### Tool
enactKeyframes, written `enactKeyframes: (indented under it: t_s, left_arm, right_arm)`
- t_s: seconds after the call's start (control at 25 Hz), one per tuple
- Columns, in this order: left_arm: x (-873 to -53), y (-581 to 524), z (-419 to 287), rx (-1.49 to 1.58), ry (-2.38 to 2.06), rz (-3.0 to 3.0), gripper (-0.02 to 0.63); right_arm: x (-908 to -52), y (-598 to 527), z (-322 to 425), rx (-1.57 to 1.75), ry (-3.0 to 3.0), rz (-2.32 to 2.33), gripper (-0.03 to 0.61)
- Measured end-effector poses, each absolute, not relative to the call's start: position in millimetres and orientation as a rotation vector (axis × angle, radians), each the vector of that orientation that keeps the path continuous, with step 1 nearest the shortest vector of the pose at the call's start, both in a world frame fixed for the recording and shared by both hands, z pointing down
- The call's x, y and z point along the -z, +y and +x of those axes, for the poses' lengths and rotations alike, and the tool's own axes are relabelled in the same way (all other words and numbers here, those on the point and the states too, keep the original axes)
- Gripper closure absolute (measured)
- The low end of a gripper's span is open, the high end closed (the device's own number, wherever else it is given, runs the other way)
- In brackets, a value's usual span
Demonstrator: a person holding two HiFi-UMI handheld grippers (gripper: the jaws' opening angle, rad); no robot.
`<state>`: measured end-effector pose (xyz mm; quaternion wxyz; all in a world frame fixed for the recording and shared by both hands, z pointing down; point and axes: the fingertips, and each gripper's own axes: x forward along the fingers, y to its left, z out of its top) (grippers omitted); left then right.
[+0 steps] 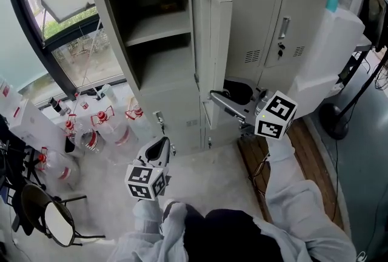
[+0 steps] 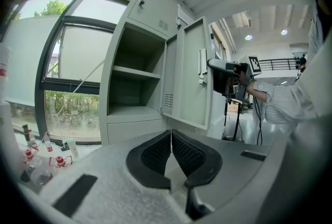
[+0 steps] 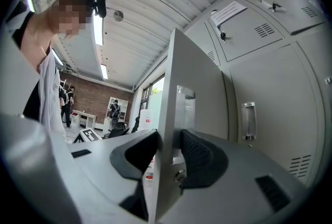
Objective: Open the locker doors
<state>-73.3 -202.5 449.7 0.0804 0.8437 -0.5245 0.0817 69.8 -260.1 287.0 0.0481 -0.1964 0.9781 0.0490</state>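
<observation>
**Right tool clamps the open door's edge**

The door (image 1: 212,42) stands swung out from its locker (image 1: 115,24), edge-on toward the person, baring a compartment with one shelf (image 1: 159,28). The right tool (image 1: 214,96) grips the door's free edge low down. In the right gripper view one pad lies on each face of the panel (image 3: 192,83), close to the latch. The right arm reaches forward in a white sleeve (image 1: 291,194), with the tool roughly level.

The left tool (image 1: 162,141) hangs lower and nearer the person, well apart from the door. It points slightly down at the locker's base. Its jaws are pressed together with nothing between them.

Left of the locker, red-capped bottles (image 1: 103,127) stand on the floor (image 1: 206,176) under the window.
</observation>
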Motion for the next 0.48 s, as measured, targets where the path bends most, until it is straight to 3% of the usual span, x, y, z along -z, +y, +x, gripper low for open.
enactKeyframes:
  t_s: [0.48]
  left_arm:
    - [-453,-188,-89,-0.265,-1.598,2.486,0.603]
  right_arm:
    - [-286,-263,89,-0.079,2.971,-0.424,0.449]
